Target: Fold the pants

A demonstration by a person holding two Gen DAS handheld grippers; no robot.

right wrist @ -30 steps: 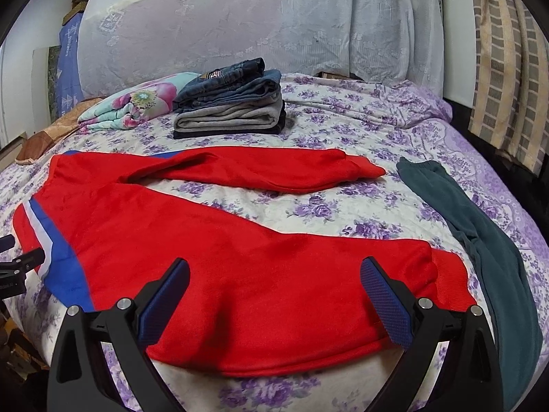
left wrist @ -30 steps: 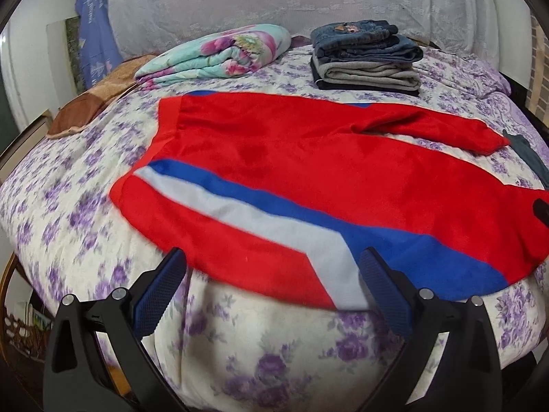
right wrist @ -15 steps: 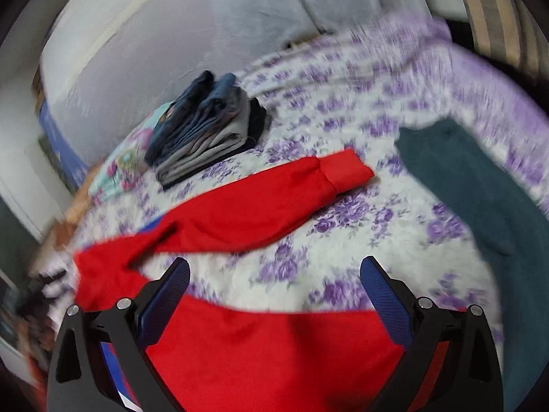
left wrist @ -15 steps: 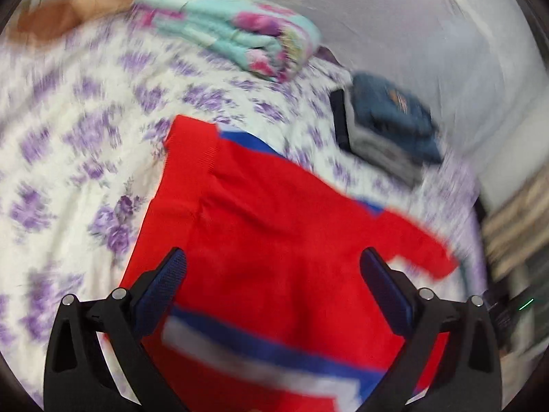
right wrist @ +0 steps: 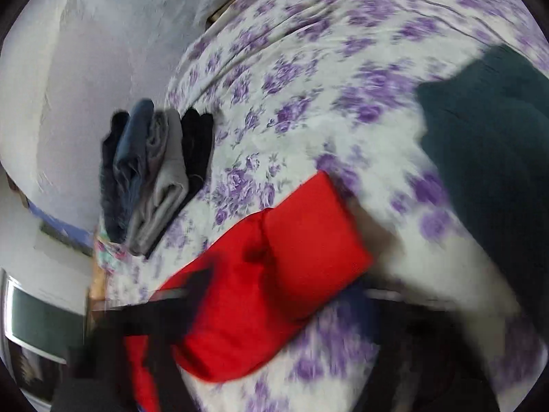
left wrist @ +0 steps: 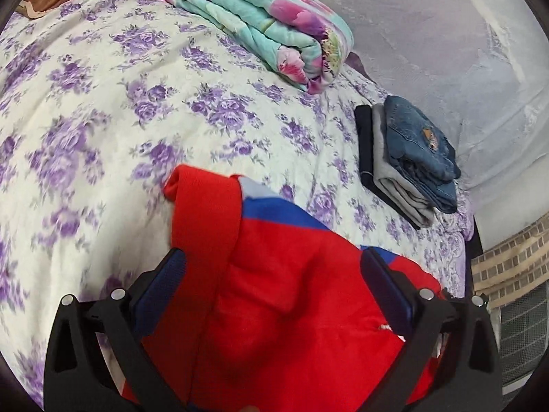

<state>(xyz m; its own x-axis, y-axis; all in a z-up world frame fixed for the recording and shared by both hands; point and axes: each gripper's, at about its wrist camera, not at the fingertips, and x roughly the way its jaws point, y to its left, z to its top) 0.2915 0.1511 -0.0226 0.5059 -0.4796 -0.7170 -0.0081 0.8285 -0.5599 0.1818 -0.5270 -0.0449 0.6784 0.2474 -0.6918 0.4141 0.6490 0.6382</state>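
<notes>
Red pants (left wrist: 281, 309) with a blue and grey stripe lie on a bed (left wrist: 103, 120) with a purple-flowered cover. The left gripper (left wrist: 274, 295) stands wide open, the waistband between its fingers (left wrist: 161, 292) but not pinched; the lower pants are cut off. The right-wrist view is blurred: the right gripper (right wrist: 274, 295) has just been closing around a red cuff (right wrist: 308, 250), but whether its smeared fingers press the cloth cannot be told. A stack of folded clothes (left wrist: 405, 161), a folded floral blanket (left wrist: 260, 20) and a dark green garment (right wrist: 487, 158), partly cut off, lie nearby.
</notes>
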